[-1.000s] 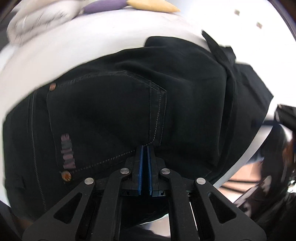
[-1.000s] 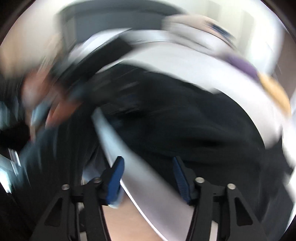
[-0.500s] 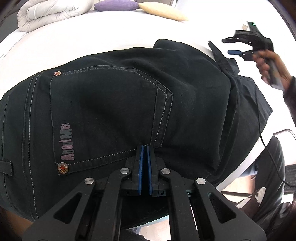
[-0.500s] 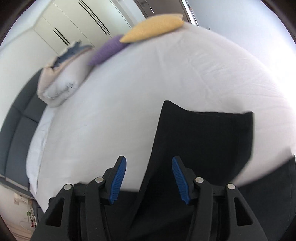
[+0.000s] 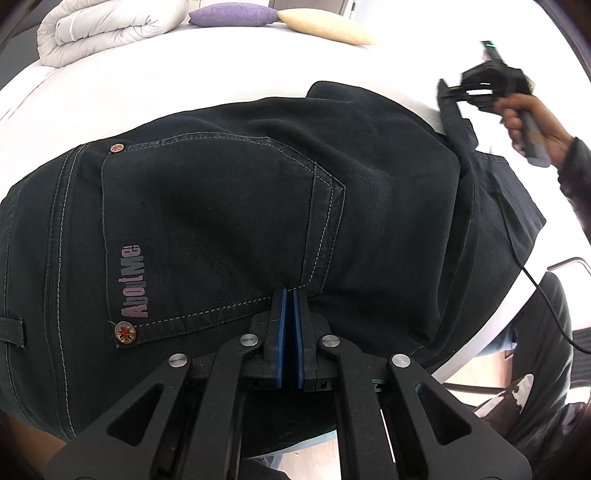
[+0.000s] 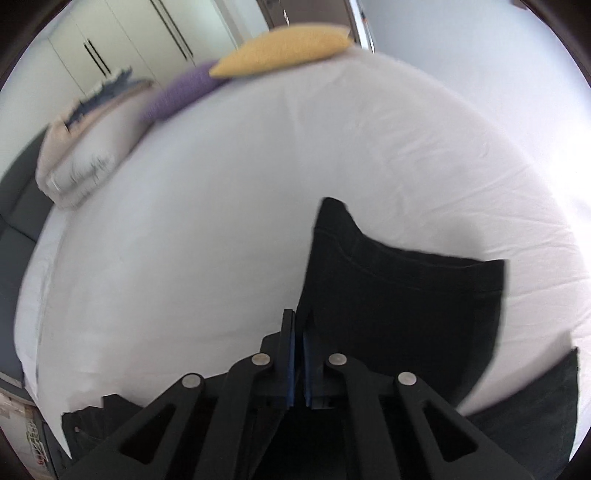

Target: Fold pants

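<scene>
Black pants (image 5: 221,203) lie spread on a white bed (image 5: 184,74), back pocket with a printed label facing up. My left gripper (image 5: 290,295) is shut, its tips at the pocket's lower corner seam; I cannot tell if cloth is pinched. In the right wrist view a pant leg end (image 6: 406,295) lies on the sheet. The jaws of my right gripper (image 6: 297,321) are closing onto its left edge, pads nearly together with cloth between them. From the left wrist view, the right gripper (image 5: 445,92) holds a raised strip of that cloth, with a hand (image 5: 524,114) on its handle.
A rolled white duvet (image 5: 107,26), a purple pillow (image 5: 232,14) and a yellow pillow (image 5: 325,27) sit at the bed's far end. A cable (image 5: 517,251) hangs from the right gripper. A chair (image 5: 569,262) stands beside the bed's near right edge. White wardrobes (image 6: 110,48) line the wall.
My right gripper swung from the bed's edge to over the pant leg end, and its open jaws closed on the leg's edge. The left gripper stayed put, shut.
</scene>
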{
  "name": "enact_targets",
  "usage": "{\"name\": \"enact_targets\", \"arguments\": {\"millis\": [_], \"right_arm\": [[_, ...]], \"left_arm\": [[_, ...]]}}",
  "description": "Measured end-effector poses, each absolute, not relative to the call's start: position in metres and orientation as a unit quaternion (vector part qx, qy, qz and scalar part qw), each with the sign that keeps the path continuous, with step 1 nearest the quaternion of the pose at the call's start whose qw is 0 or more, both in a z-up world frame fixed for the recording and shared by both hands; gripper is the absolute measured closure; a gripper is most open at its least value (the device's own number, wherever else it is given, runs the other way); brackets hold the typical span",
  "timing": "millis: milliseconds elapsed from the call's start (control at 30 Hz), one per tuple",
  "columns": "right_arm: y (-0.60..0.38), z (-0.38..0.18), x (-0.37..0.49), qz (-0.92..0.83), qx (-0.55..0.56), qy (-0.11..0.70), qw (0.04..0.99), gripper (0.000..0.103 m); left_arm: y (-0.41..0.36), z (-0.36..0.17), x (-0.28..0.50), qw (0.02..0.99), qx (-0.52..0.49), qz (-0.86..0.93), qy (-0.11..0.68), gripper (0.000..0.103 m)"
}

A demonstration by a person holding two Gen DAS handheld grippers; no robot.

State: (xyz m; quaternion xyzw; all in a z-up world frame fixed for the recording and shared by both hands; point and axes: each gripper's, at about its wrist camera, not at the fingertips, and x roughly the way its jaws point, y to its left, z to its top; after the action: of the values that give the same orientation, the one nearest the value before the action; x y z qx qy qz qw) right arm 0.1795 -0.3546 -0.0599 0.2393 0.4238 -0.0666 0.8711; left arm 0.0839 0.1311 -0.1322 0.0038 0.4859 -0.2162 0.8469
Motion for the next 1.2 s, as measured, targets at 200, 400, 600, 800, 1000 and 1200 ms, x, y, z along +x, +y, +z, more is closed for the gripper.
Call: {"name": "enact_targets", "arguments": {"millis": [200,400,600,800,1000,1200], "right_arm": [[-0.417,-0.036,0.042,-0.092,0.333,0.327,0.879,0.099],[-0.466,-0.09,-0.08,-0.166,0.435,0.307,0.83,0.1],[-0.459,-0.134,-0.115,-0.173,0.501,0.294,0.795,0.1],[-0.466,-0.144,-0.122,-0.162,0.535,0.277,0.782,0.101],[-0.472,-0.151,-0.136,-0.161,0.545,0.28,0.773,0.101],[-0.474,-0.153,-0.14,-0.158,0.548,0.282,0.771,0.102]], "left_arm": [[0.127,-0.129,0.084,0.846,0.008,-0.211,0.49,0.1],[0.122,-0.124,0.091,0.838,0.014,-0.211,0.503,0.1],[0.112,-0.116,0.097,0.832,0.035,-0.201,0.515,0.099],[0.105,-0.111,0.099,0.831,0.039,-0.192,0.521,0.099],[0.102,-0.11,0.098,0.825,0.061,-0.194,0.527,0.099],[0.1,-0.107,0.096,0.825,0.061,-0.194,0.527,0.099]]}}
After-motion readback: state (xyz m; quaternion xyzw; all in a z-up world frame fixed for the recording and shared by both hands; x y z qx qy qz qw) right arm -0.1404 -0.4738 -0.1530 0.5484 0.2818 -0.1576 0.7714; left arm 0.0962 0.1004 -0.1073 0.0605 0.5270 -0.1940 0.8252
